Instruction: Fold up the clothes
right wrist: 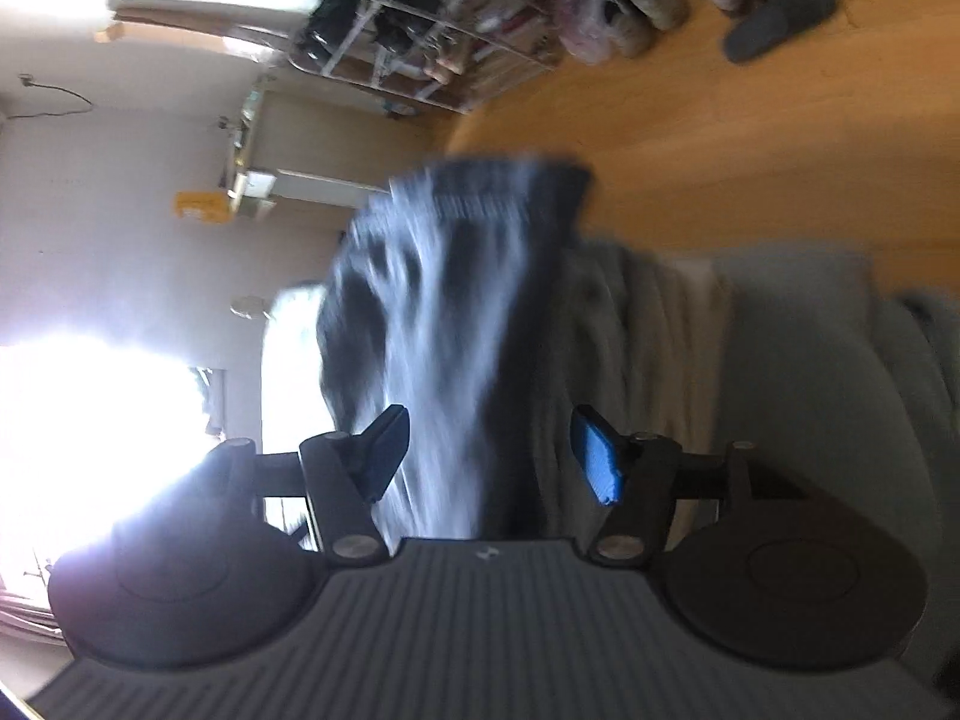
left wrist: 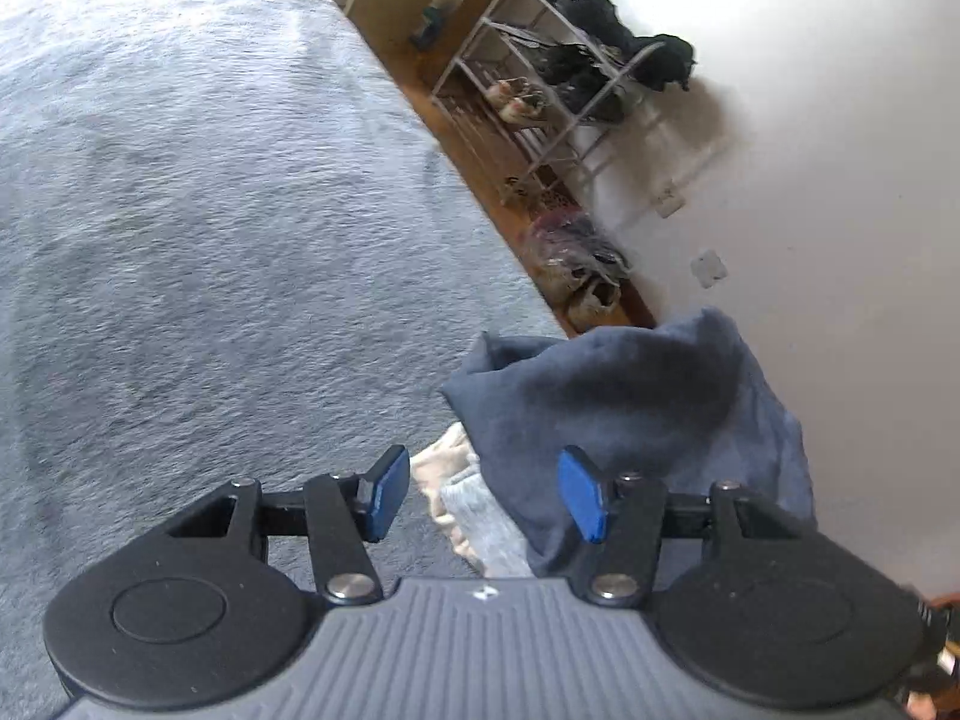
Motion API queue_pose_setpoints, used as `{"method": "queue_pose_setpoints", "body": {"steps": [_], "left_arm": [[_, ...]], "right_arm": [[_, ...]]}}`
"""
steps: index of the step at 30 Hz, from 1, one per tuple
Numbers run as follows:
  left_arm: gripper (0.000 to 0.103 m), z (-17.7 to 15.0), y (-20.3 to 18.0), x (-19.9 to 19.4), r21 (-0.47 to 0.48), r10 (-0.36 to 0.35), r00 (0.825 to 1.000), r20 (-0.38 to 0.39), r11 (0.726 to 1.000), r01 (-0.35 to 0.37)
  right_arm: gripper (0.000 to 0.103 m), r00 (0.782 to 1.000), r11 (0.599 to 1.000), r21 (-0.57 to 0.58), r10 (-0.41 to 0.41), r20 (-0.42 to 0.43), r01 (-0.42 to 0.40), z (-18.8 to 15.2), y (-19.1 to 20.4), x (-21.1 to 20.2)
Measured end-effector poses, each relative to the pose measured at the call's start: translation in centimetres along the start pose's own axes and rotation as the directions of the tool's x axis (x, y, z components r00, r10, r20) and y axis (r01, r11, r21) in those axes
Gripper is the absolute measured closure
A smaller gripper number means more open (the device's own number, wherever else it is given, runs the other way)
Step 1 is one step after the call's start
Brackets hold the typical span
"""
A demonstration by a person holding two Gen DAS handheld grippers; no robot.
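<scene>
A dark navy garment lies bunched at the edge of the grey bed cover, on top of pale beige and light grey clothes. My left gripper hovers just over this pile, open; its blue pads touch no cloth. In the right wrist view, which is rolled sideways, the navy garment is blurred, with grey and beige clothes beside it on the bed cover. My right gripper is open, and the navy cloth shows in the gap without being pinched.
A metal shoe rack with dark shoes stands against the white wall across a strip of wooden floor. Bags and shoes lie on the floor by the bed's edge. Slippers lie on the floor, and a window glares brightly.
</scene>
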State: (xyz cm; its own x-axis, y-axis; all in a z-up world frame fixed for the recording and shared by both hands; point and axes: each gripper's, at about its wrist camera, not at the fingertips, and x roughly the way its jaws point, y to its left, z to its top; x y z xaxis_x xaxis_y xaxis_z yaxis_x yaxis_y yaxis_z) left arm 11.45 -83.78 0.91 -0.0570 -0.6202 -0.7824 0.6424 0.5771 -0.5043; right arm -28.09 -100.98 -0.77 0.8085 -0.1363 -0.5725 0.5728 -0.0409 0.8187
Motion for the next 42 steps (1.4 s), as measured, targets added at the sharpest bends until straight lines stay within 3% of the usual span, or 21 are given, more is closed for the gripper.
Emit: {"method": "queue_pose_setpoints", "body": {"steps": [6, 14, 15, 17, 19, 22, 28, 42], "left_arm": [[0.049, -0.3, -0.2, 2.6, 0.010, -0.047, 0.996, -0.072, 0.999, 0.048], [0.071, -0.8, -0.7, 3.6, 0.030, -0.046, 0.996, -0.078, 0.998, 0.048], [0.074, -0.8, -0.8, 3.6, 0.039, -0.037, 0.997, -0.072, 0.998, 0.040], [0.082, -0.7, -0.9, 3.6, 0.041, -0.028, 0.997, -0.066, 0.999, 0.031], [0.092, -0.5, -0.8, 3.5, 0.031, -0.030, 0.998, -0.060, 0.999, 0.032], [0.098, -0.3, -0.9, 3.5, 0.022, -0.026, 0.998, -0.055, 0.999, 0.028], [0.101, 0.1, -1.6, 2.7, 0.044, -0.017, 0.999, -0.040, 0.999, 0.019], [0.101, -1.3, -0.1, 1.6, 0.059, -0.028, 0.999, -0.034, 0.998, 0.030]], "right_arm": [[0.043, 0.991, 0.997, -0.007, -0.072, -0.109, 0.072, -5.3, 0.2, 0.6], [0.044, 0.982, 0.995, -0.080, -0.078, -0.173, 0.065, -6.5, 1.1, 3.2], [0.047, 0.979, 0.992, -0.101, -0.093, -0.181, 0.075, -6.7, 1.3, 3.5], [0.068, 0.976, 0.984, -0.158, -0.114, -0.185, 0.084, -7.0, 1.9, 4.0], [0.079, 0.973, 0.974, -0.206, -0.134, -0.188, 0.094, -7.2, 2.4, 4.4], [0.093, 0.975, 0.967, -0.238, -0.137, -0.176, 0.093, -7.4, 3.0, 4.5], [0.097, 0.973, 0.956, -0.286, -0.129, -0.193, 0.070, -8.1, 4.3, 4.1], [0.097, 0.963, 0.965, -0.257, -0.117, -0.242, 0.053, -8.8, 3.6, 3.9]]}}
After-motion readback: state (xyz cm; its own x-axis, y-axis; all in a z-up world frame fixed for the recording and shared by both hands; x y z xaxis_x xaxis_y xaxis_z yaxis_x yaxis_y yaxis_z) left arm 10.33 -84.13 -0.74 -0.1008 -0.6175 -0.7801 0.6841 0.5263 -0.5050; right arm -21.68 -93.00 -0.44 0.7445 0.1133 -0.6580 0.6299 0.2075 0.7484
